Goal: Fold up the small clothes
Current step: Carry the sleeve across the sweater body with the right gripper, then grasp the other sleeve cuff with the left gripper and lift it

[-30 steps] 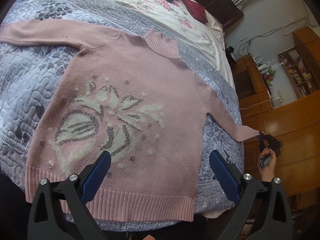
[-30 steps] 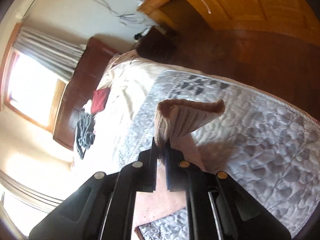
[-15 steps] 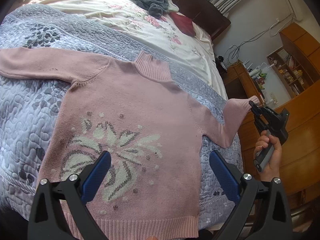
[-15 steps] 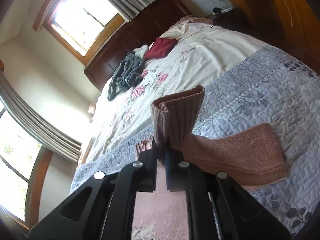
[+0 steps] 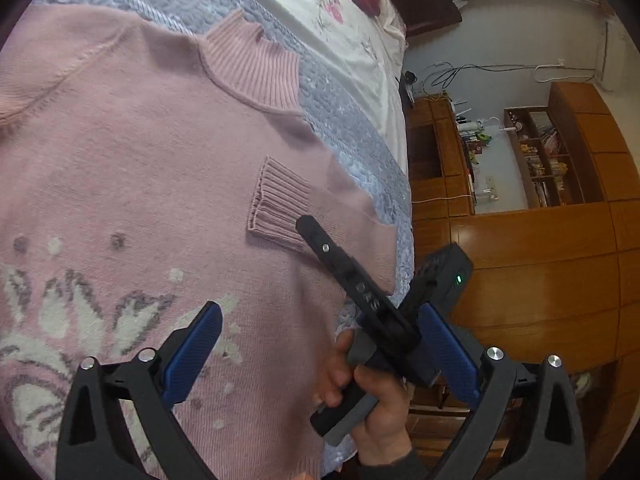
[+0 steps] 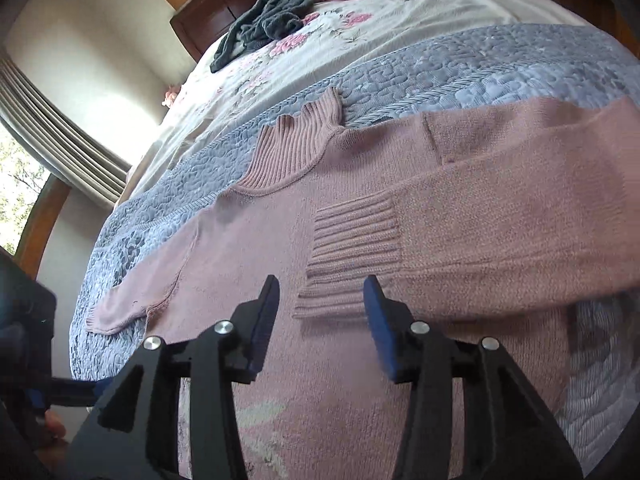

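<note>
A bed point(image 5: 352, 148) with a blue-grey quilt fills the left wrist view, wooden cabinets point(image 5: 520, 264) standing at three o'clock. The pink sweater point(image 5: 140, 184) lies flat across the quilt, its right sleeve folded inward so the ribbed cuff point(image 5: 280, 204) rests on the chest near centre. The left hand-held gripper point(image 5: 316, 356) hovers released at six o'clock, grasping nothing; the right hand-held gripper point(image 5: 360, 288) reaches in from five o'clock, its tip just beside the cuff. In the right wrist view that hand-held gripper point(image 6: 320, 312) also stands released, blue pads either side of the cuff's edge point(image 6: 352, 252), the folded sleeve point(image 6: 512, 216) running off toward three o'clock and the other sleeve point(image 6: 132, 300) lying spread at nine o'clock. To do this fold well, I judge the sleeve should lie smooth and square to the side seam before matching it with the far sleeve.
</note>
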### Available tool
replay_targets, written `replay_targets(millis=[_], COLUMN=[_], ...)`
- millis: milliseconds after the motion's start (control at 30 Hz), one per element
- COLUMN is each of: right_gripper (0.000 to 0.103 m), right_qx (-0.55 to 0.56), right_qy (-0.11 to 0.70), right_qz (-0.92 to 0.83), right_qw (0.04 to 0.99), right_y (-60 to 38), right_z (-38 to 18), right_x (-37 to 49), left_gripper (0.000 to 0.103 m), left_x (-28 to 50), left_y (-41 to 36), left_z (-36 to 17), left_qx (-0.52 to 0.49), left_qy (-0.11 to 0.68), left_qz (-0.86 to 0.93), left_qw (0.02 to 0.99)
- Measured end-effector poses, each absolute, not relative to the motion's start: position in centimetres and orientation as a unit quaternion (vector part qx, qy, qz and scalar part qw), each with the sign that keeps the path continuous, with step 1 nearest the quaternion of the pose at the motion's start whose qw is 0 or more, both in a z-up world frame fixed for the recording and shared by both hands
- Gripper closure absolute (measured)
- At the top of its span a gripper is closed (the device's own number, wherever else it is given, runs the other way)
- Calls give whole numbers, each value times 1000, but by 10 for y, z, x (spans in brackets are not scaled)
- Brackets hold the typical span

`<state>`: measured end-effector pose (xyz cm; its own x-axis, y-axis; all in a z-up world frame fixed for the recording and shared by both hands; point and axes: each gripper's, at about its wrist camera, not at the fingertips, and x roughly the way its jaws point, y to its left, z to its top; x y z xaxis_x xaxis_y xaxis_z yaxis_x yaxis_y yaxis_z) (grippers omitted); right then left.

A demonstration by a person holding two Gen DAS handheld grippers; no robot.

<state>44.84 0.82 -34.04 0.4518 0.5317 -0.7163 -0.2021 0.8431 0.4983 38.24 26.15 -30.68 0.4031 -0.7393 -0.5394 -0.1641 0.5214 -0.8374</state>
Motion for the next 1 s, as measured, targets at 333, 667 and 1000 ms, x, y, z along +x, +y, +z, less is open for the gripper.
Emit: replay_targets(millis=[333, 667, 1000], right_gripper=[50, 46, 45], right_qx=[326, 364, 354], right_qy=[390, 385, 384], right_qz=[233, 239, 254], right_qw=[829, 814, 814], right_y=[-43, -37, -29], right_z=[-351, -352, -351], right_x=[390, 396, 400], left_gripper=[4, 94, 97], left_x=[497, 515, 505], left_y=[210, 205, 255], left_z=[-391, -390, -265], left_qx=[-392, -346, -331], left_qy=[613, 646, 550], left_qz=[-176, -169, -198], left_qw=[663, 659, 741])
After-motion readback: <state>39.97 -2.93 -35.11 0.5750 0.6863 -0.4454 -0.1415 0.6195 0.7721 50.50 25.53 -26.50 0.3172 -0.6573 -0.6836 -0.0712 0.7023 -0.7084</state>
